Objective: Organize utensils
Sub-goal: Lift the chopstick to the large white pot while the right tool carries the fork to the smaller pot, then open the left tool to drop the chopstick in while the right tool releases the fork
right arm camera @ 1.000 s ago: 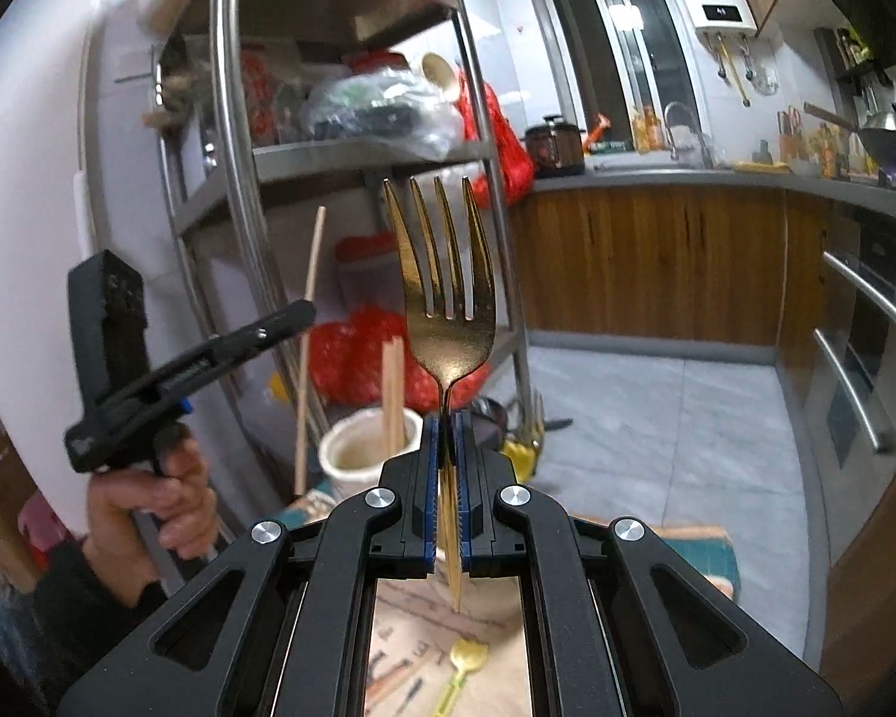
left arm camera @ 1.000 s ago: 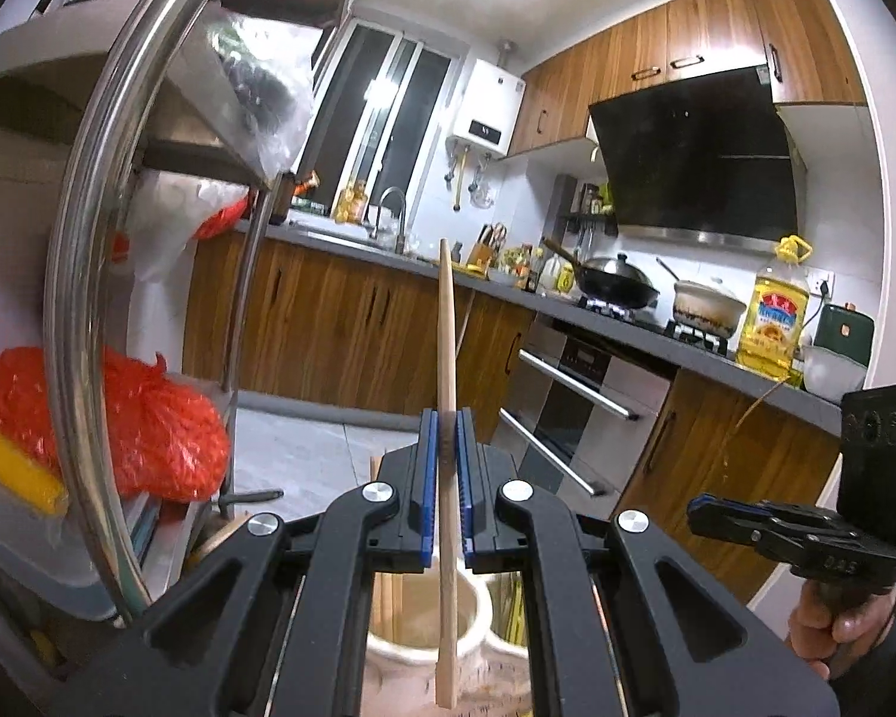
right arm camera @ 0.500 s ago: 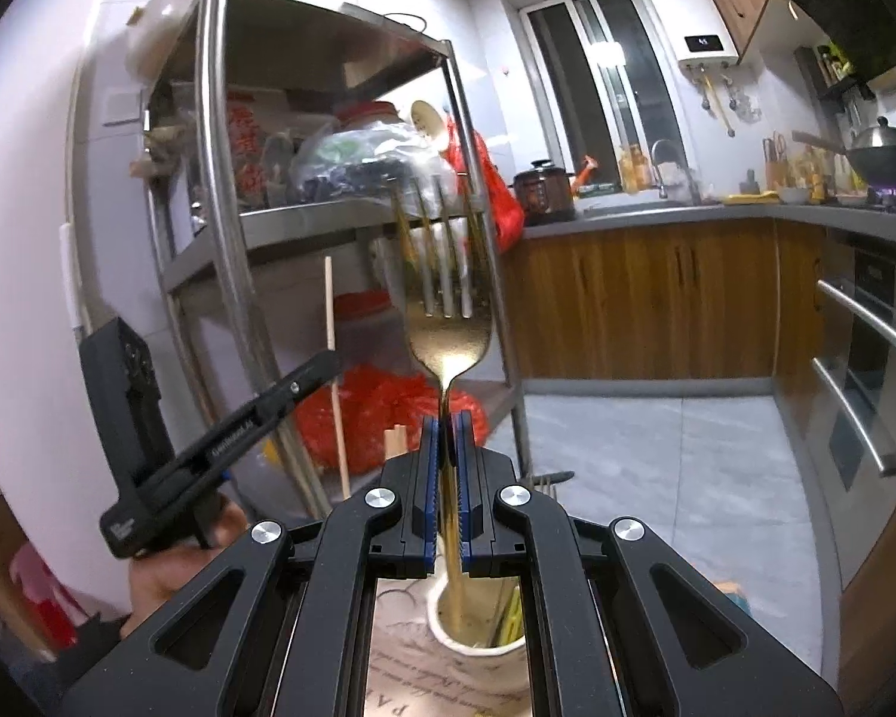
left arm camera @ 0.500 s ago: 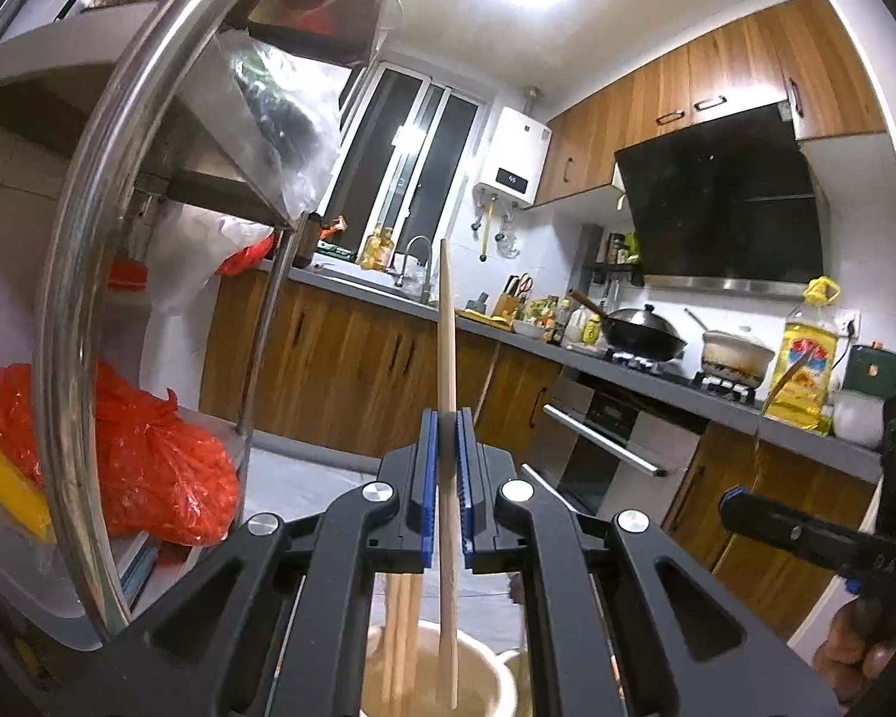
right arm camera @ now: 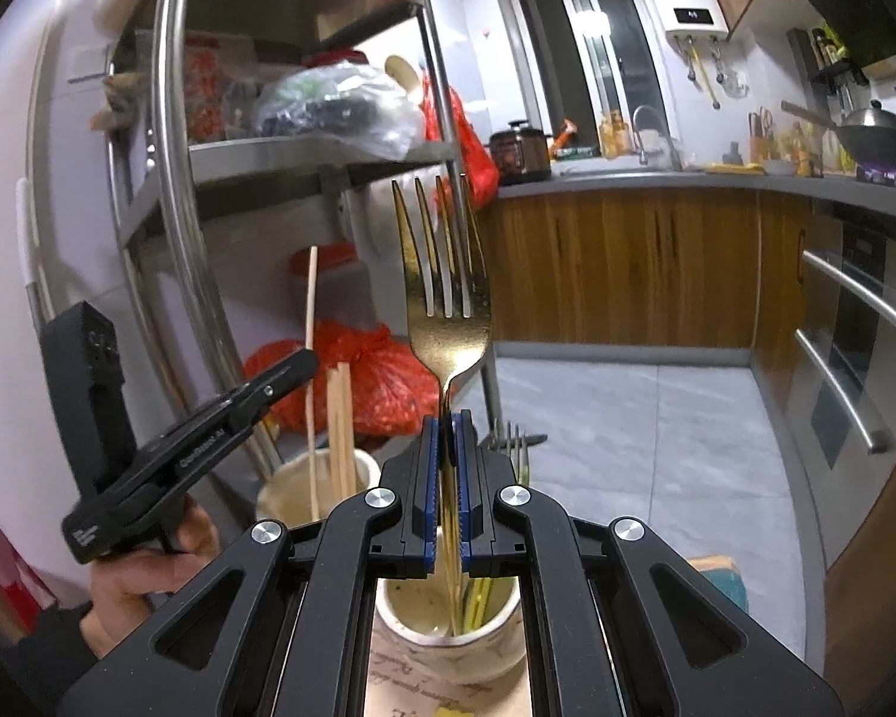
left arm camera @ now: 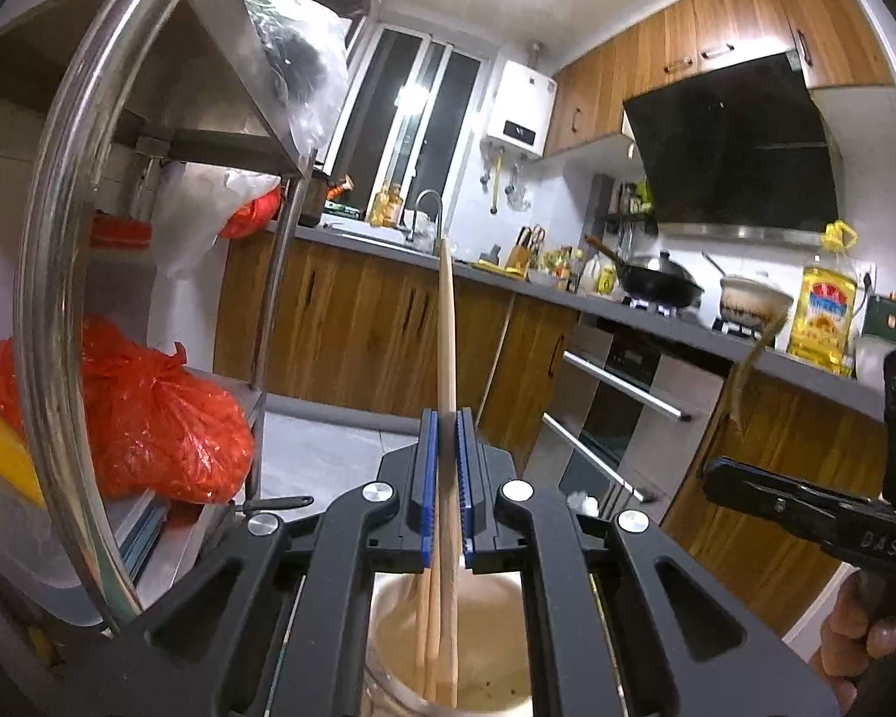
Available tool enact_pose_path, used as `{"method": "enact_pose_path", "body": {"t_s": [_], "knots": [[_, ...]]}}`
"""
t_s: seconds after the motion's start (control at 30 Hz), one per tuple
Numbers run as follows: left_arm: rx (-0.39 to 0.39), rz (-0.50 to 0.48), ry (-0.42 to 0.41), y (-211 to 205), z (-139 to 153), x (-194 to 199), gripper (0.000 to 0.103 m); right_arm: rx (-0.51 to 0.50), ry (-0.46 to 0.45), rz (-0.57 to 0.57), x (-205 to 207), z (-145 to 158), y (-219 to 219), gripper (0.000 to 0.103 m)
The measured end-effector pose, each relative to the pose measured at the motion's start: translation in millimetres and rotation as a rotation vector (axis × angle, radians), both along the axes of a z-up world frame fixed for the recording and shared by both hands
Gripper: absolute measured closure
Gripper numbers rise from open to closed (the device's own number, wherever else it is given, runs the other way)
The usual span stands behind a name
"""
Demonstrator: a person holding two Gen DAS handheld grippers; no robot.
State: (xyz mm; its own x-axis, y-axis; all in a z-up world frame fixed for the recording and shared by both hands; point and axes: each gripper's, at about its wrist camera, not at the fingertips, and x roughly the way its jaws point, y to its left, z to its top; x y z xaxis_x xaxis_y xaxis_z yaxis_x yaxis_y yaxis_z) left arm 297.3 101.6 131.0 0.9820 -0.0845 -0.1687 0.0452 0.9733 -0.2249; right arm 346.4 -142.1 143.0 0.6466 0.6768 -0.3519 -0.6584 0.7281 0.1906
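My left gripper (left arm camera: 446, 436) is shut on a wooden chopstick (left arm camera: 446, 322), held upright with its lower end inside a beige cup (left arm camera: 502, 699) that holds two other chopsticks. My right gripper (right arm camera: 446, 436) is shut on a gold fork (right arm camera: 445, 275), tines up, its handle reaching down into a white cup (right arm camera: 496, 651) that holds other utensils. In the right wrist view the left gripper (right arm camera: 295, 367), the chopstick (right arm camera: 310, 310) and the beige cup (right arm camera: 281, 490) show at the left. In the left wrist view the right gripper (left arm camera: 723, 475) shows at the right.
A steel rack (right arm camera: 173, 191) with plastic bags and a red bag (left arm camera: 149, 418) stands close on the left. Wooden kitchen cabinets (right arm camera: 627, 263), an oven (left arm camera: 621, 394) and a tiled floor (right arm camera: 657, 448) lie beyond. The cups stand on a printed mat (right arm camera: 400, 687).
Both grippers have moved down over the cups. The chopstick's end has gone deeper into the beige cup and the fork's handle has gone into the white cup.
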Motion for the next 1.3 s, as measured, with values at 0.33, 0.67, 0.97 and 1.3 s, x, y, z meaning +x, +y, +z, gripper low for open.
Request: {"method": "enact_pose_path", "body": {"t_s": [0.33,0.67,0.97,1.3], "knots": [[0.049,-0.008,0.143,-10.7,-21.0,4.3,0.097,-0.08,0.086,0.007,15.4,-30.8,18.1,0.097],[0.062,-0.001,0.177,-9.0,-25.8,5.6,0.097,-0.09,0.112,0.009,23.3,-45.2,28.5,0.097],[0.066,0.001,0.183,-7.7,-26.5,3.6,0.096,-0.054,0.149,-0.007,32.2,-52.4,25.1,0.096],[0.066,0.003,0.147,-9.8,-16.4,-9.3,0.082,-0.073,0.153,-0.003,25.8,-50.6,22.0,0.09]]}}
